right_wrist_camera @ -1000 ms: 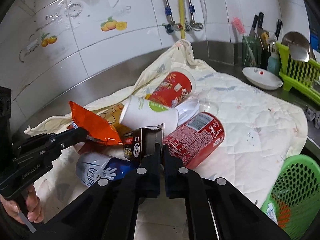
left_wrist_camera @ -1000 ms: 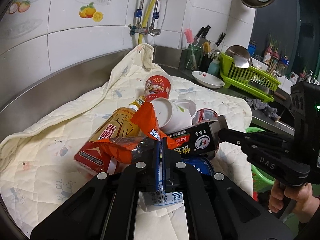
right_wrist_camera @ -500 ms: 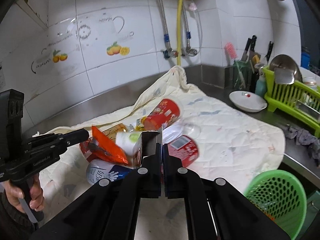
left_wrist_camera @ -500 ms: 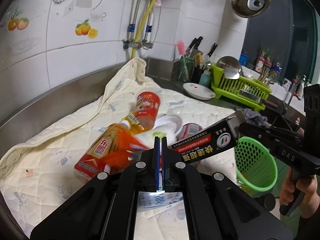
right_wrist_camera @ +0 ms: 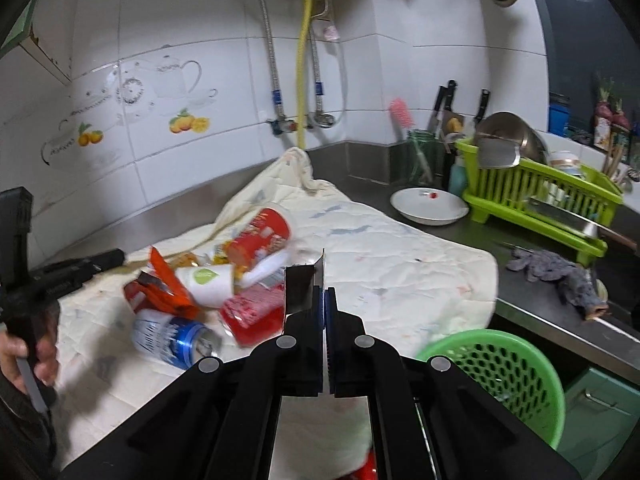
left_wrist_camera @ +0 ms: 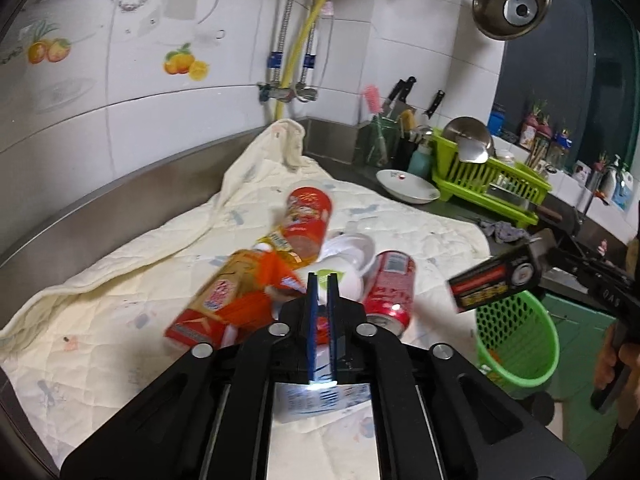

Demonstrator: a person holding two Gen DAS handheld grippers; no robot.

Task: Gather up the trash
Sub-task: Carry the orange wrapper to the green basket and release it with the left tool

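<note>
A: Holding a small black carton (left_wrist_camera: 496, 280) at its end, the right gripper (right_wrist_camera: 324, 294) has its jaws pressed shut on the flap; in the left wrist view the carton hangs at right of frame, above the green basket (left_wrist_camera: 520, 344).

B: And the left gripper (left_wrist_camera: 321, 280)?

A: Its jaws have just been opening to a narrow gap, nothing between them.

B: Where is the other trash?

A: Piled at centre on the cream quilted cloth (right_wrist_camera: 400, 272): an orange wrapper (right_wrist_camera: 168, 288), white cup (right_wrist_camera: 208, 284), red can (left_wrist_camera: 390, 288), red tub (left_wrist_camera: 308, 220), and a blue can (right_wrist_camera: 176, 338) at lower left of the right wrist view.
</note>
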